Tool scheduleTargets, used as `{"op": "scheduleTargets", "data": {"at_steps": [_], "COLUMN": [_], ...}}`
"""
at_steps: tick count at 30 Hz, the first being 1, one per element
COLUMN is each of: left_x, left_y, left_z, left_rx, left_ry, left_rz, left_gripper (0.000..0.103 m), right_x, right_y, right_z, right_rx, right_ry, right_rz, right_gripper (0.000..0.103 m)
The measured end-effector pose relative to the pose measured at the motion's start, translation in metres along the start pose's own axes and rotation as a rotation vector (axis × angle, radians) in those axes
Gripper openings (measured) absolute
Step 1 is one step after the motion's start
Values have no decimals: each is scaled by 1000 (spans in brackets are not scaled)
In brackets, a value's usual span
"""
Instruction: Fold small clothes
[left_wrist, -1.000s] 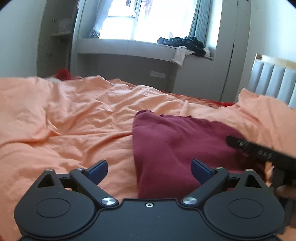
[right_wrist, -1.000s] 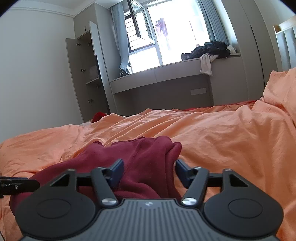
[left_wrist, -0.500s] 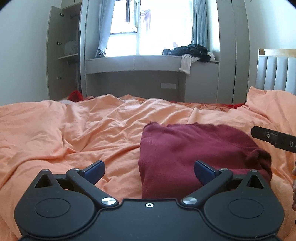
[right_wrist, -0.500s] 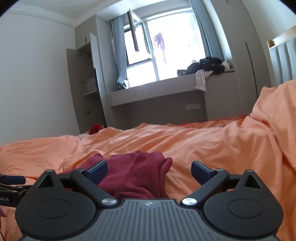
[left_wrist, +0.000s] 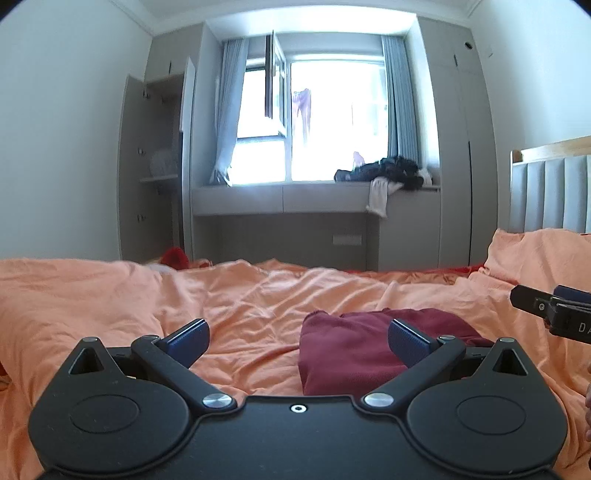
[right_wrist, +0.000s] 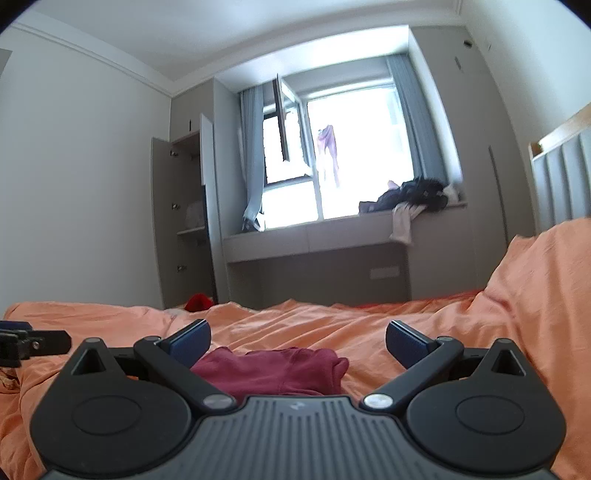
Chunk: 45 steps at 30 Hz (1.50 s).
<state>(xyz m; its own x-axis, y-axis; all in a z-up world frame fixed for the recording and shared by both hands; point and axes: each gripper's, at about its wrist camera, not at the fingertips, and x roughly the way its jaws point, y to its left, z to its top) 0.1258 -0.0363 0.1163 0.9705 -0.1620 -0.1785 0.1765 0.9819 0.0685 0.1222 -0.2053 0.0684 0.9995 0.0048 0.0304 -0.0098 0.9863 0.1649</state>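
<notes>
The left claw (left_wrist: 297, 341) stands spread wide, nothing between its blue pads (left_wrist: 186, 339). The right claw (right_wrist: 297, 341) is likewise spread; a second ago its pads stood closer together around the garment's bunched edge, and they now stand clear of it. The maroon garment (left_wrist: 351, 354) lies folded on the orange bedsheet (left_wrist: 240, 306), just beyond the left claw and toward its right pad. In the right wrist view the garment (right_wrist: 280, 369) sits low between the pads, touching neither. Compared with a second ago, both views have lifted and pulled away: the garment fills less of each frame and more of the window (left_wrist: 332, 122) and ceiling shows. The garment's shape is flatter and squarer than at the earlier moment. A dark pile of clothes (left_wrist: 384, 171) rests on the far window ledge. The right claw's tip shows at the right edge of the left wrist view.
</notes>
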Motion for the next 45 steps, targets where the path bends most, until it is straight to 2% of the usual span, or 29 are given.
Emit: {"op": "scheduleTargets", "data": {"at_steps": [4,8,13,17,21,24,32,36,45], "left_x": [-27,-45,-61,-62,-60,-61,-70,-72,-67], "left_y": [0,0,0,0,4,7,16,17,22], "left_z": [-12,-26,-51,-76,-95,-106,-133,-136,-136], "left_rx": [-12,-27,-30,-23,-36,-50,-39,-18,-58], "left_ry": [-26,-13,3,51,75,61,42,42,62], "left_rz": [-6,-22,-14,-34,-39,-34,-62,-48,-31], "left_gripper": [103,103,103,103,103,103,103,103,103], "right_x": [-33,-64,-97,-114,-124,-130,-118,-113,-113], "right_y": [8,17,32,41,46,47,42,44,52], "right_z": [-3,-11,-30,-51,-69,-80,-90,-95,-100], "right_rx": [-18,-38,-83,-111,-109,-118,-105,-100,-135], "right_ry": [-54,-96,-103,-87,-65,-47,35,71,93], "right_rz": [-24,-49,-74,-94,-110,-122,-129,-119,-94], "right_gripper": [103,103,103,103,103,103,103,103,103]}}
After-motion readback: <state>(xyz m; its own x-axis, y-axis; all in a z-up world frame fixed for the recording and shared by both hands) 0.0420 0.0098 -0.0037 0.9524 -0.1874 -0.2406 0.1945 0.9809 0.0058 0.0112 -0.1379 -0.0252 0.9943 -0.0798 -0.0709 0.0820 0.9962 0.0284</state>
